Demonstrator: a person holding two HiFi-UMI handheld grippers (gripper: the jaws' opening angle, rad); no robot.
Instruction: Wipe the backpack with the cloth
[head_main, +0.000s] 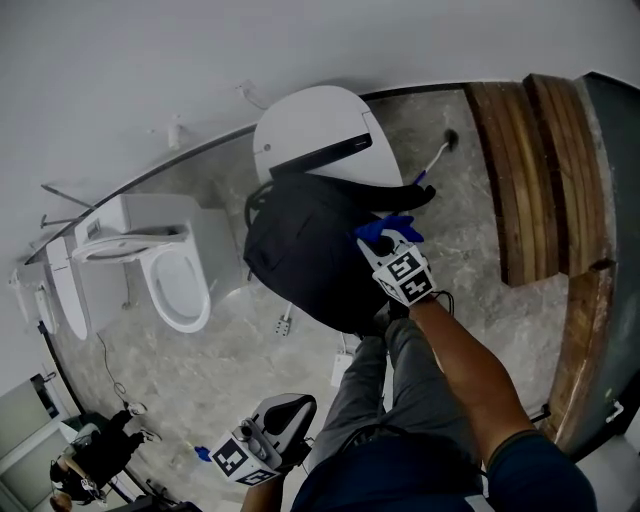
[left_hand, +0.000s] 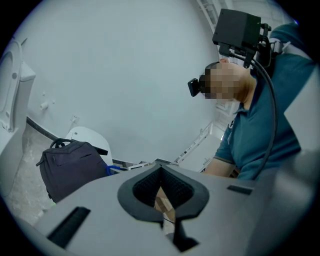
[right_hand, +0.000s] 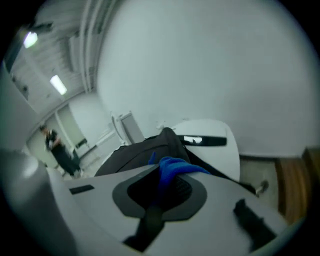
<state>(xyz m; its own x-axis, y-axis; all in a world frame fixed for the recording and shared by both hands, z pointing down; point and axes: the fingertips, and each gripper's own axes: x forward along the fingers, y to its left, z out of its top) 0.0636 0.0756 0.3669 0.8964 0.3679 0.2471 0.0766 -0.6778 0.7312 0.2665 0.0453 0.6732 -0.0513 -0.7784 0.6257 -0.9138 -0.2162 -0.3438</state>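
My right tongs (head_main: 392, 250) are clamped on the blue cloth (head_main: 388, 229). They press it against the upper right side of the black backpack (head_main: 310, 250). In the right gripper view the cloth (right_hand: 172, 167) bunches out of the closed jaws, with the backpack (right_hand: 135, 152) just behind it. The backpack sits on the grey stone floor (head_main: 450, 230), against a white oval lid (head_main: 310, 125) by the wall. A white toilet (head_main: 175, 275) stands to its left and wooden boards (head_main: 540, 170) lie to its right. My left tongs (head_main: 262, 435) hang low, well apart from the backpack. In their own view the pads (left_hand: 172, 185) meet with nothing gripped, and the backpack (left_hand: 70, 167) shows far off to the left.
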